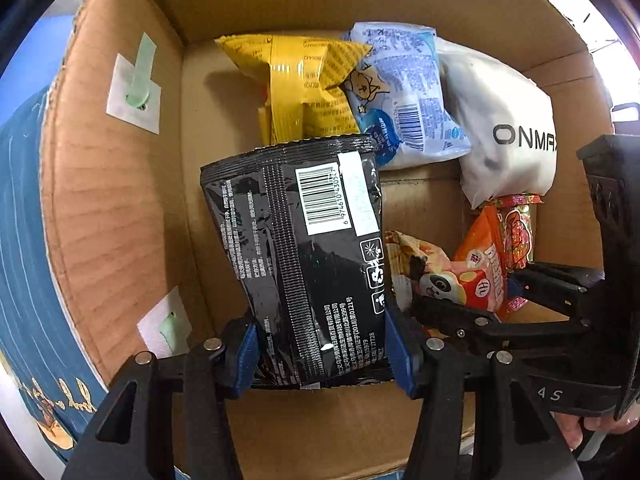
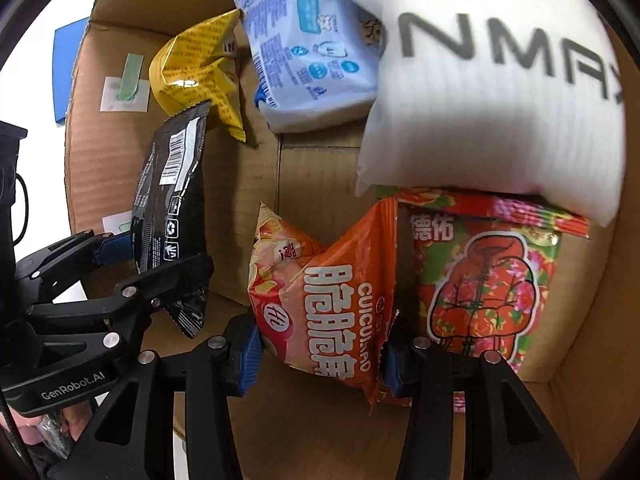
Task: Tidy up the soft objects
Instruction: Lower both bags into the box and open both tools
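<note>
Inside the cardboard box (image 1: 104, 200), our left gripper (image 1: 320, 354) pinches the black packet (image 1: 304, 248) at the near left. Our right gripper (image 2: 320, 354) clamps the orange snack bag (image 2: 324, 300), just beside the red floral pack (image 2: 484, 280) at near right.
</note>
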The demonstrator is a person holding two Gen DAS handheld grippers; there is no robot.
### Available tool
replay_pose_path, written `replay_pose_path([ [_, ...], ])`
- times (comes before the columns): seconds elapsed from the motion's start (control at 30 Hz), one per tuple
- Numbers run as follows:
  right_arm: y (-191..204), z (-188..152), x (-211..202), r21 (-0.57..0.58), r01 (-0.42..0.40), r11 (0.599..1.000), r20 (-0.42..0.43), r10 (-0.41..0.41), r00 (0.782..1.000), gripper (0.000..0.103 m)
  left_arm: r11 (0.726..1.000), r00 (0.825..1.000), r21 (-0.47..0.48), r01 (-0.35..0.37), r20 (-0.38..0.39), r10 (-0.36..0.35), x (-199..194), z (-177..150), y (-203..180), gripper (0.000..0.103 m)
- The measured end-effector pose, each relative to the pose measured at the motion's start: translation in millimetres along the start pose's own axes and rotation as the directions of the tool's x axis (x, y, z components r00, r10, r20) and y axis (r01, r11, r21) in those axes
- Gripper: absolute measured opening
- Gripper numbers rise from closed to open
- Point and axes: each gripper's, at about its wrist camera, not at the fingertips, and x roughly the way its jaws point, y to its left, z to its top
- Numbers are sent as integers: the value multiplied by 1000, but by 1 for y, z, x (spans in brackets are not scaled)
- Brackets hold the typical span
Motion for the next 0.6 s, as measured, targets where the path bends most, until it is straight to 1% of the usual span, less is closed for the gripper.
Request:
replay_pose_path([
  [0.17, -3, 11, 7, -2, -16, 1000, -33, 16, 999, 52, 1000, 998, -7, 19, -52, -19, 0, 14, 1, 53],
  [0.23, -2, 16, 11, 6, -10, 1000, -42, 10, 999, 52, 1000, 998, -10, 22, -63, -23, 4, 22, 8, 53],
  [0.3, 3, 26, 14, 13, -3, 1000, -48, 4, 999, 54, 1000, 997, -7, 21, -73, -22, 3, 23, 11, 53],
  [0.37, 5, 23, 15, 22, 12, 1000, -51, -11, 999, 57, 1000, 996, -14, 24, -84, -25, 4, 22, 12, 56],
  [0.47, 5, 24, 15, 20, 45, 999, -50, -44, 998, 65, 999, 996, -27, 21, -82, -23, 5, 20, 15, 56],
  [0.53, 6, 22, 14, 14, 61, 998, -48, -61, 997, 72, 999, 997, -35, 26, -68, -28, 1, 17, 18, 56],
  [0.6, 10, 19, 10, 4, 71, 997, -36, -71, 997, 74, 999, 998, -41, 28, -50, -30, 0, 12, 14, 56],
])
